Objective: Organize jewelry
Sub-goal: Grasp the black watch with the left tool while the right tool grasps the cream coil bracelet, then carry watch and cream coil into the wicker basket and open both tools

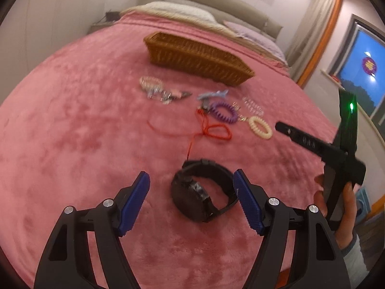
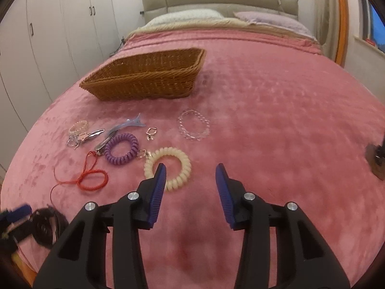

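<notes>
A black watch (image 1: 202, 192) lies on the pink blanket between the open fingers of my left gripper (image 1: 192, 180); it also shows in the right wrist view (image 2: 45, 226). A brown wicker basket (image 1: 197, 57) (image 2: 144, 77) stands farther back. Before it lie a cream coil band (image 2: 168, 168) (image 1: 261, 126), a purple coil band (image 2: 121, 149) (image 1: 222, 112), a red cord (image 2: 92, 177) (image 1: 214, 131), a blue hair clip (image 2: 130, 124), a clear bead bracelet (image 2: 193, 125) and a small pearl bracelet (image 2: 78, 126). My right gripper (image 2: 190, 171) is open and empty, just right of the cream band.
The pink blanket (image 2: 276, 120) covers a wide bed with pillows (image 2: 187, 14) at the headboard. White wardrobes (image 2: 48, 36) stand to the left, a window (image 1: 361, 72) to the right. The right hand-held gripper body (image 1: 336, 149) shows in the left wrist view.
</notes>
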{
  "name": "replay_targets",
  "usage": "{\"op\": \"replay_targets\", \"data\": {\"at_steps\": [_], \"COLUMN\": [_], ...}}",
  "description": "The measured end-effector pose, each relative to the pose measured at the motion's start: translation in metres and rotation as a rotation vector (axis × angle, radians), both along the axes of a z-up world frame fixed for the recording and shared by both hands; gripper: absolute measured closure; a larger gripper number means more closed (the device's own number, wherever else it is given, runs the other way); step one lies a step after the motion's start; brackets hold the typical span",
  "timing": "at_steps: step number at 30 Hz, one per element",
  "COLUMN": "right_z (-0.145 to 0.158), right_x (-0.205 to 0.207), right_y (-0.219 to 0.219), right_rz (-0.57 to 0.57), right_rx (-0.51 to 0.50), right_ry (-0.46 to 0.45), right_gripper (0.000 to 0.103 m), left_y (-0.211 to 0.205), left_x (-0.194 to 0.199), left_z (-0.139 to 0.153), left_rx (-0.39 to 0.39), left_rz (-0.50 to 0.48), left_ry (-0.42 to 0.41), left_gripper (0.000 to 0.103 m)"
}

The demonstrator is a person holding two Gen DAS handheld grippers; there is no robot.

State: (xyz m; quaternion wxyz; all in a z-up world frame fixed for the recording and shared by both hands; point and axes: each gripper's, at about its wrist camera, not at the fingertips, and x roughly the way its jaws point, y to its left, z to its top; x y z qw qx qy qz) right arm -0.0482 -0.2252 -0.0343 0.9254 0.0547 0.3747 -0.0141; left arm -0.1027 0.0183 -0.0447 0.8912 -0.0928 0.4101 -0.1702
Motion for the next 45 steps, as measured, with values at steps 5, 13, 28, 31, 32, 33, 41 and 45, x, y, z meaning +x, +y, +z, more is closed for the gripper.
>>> {"op": "replay_targets", "data": {"at_steps": [5, 13, 28, 31, 32, 33, 41, 45], "right_z": [-0.011, -0.020, -0.020, -0.015, -0.011, -0.009, 0.047, 0.087], "right_x": [0.027, 0.039, 0.032, 0.027, 0.024, 0.022, 0.020, 0.050], "right_y": [0.008, 0.011, 0.020, 0.022, 0.022, 0.022, 0.023, 0.025], "right_rz": [-0.006, 0.009, 0.036, 0.053, 0.056, 0.057, 0.070, 0.083], "right_rx": [-0.023, -0.015, -0.031, -0.024, -0.024, -0.018, 0.018, 0.006], "right_ry": [0.051, 0.105, 0.091, 0.067, 0.057, 0.050, -0.070, -0.136], "right_gripper": [0.065, 0.087, 0.093, 0.094, 0.094, 0.094, 0.094, 0.094], "left_y": [-0.005, 0.000, -0.003, 0.002, 0.003, 0.004, 0.004, -0.005], "left_x": [0.004, 0.008, 0.003, 0.003, 0.003, 0.004, 0.045, 0.091], "left_z": [-0.011, -0.012, -0.020, -0.013, -0.011, -0.006, 0.045, 0.076], "left_rx": [-0.002, 0.014, 0.123, 0.082, 0.075, 0.071, 0.034, 0.024], "left_rz": [0.020, 0.012, 0.014, 0.017, 0.017, 0.019, 0.001, -0.017], "left_ry": [0.073, 0.078, 0.054, 0.009, -0.002, -0.020, -0.148, -0.216], "left_gripper": [0.041, 0.076, 0.092, 0.092, 0.092, 0.092, 0.092, 0.092]}}
